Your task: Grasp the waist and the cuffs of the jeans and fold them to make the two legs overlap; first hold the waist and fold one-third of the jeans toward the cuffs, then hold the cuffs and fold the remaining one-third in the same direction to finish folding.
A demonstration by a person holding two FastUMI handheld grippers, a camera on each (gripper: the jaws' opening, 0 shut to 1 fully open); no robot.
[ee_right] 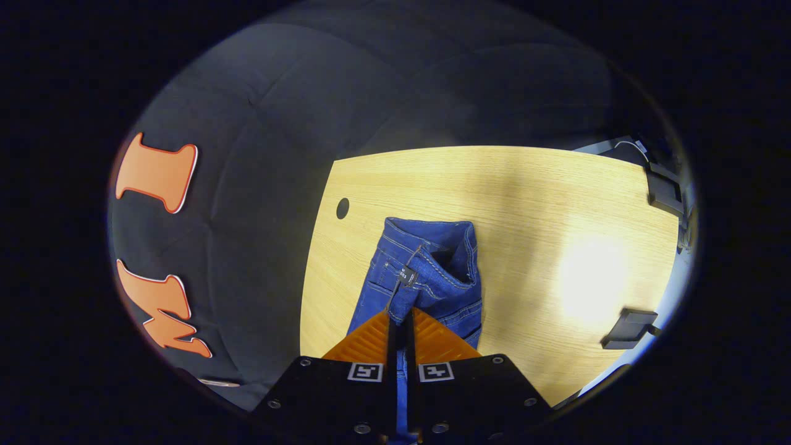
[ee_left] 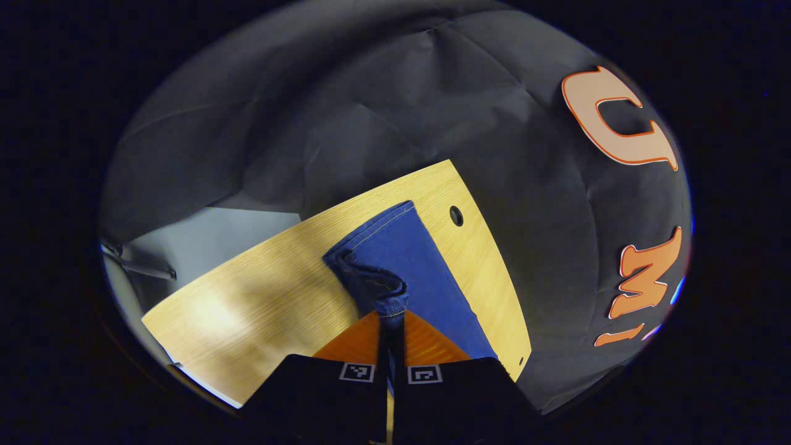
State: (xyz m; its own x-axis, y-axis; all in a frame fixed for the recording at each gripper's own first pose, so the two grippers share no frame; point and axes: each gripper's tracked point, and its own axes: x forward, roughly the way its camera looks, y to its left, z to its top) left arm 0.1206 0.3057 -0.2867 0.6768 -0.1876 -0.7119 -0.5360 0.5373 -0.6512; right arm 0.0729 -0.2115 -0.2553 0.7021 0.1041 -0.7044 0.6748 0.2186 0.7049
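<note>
Jeans (ee_right: pixel 426 272) lie on the table (ee_right: pixel 556 204), beside its hole (ee_right: pixel 342 208)

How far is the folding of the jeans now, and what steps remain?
Early stage. In hand: the left gripper is shut on a cuff and the right gripper on the waist of the jeans, which lie on the wooden table. The cuff is lifted off the table. Whether the legs already overlap I cannot tell. Left: both one-third folds; the jeans show no such fold yet.
</note>
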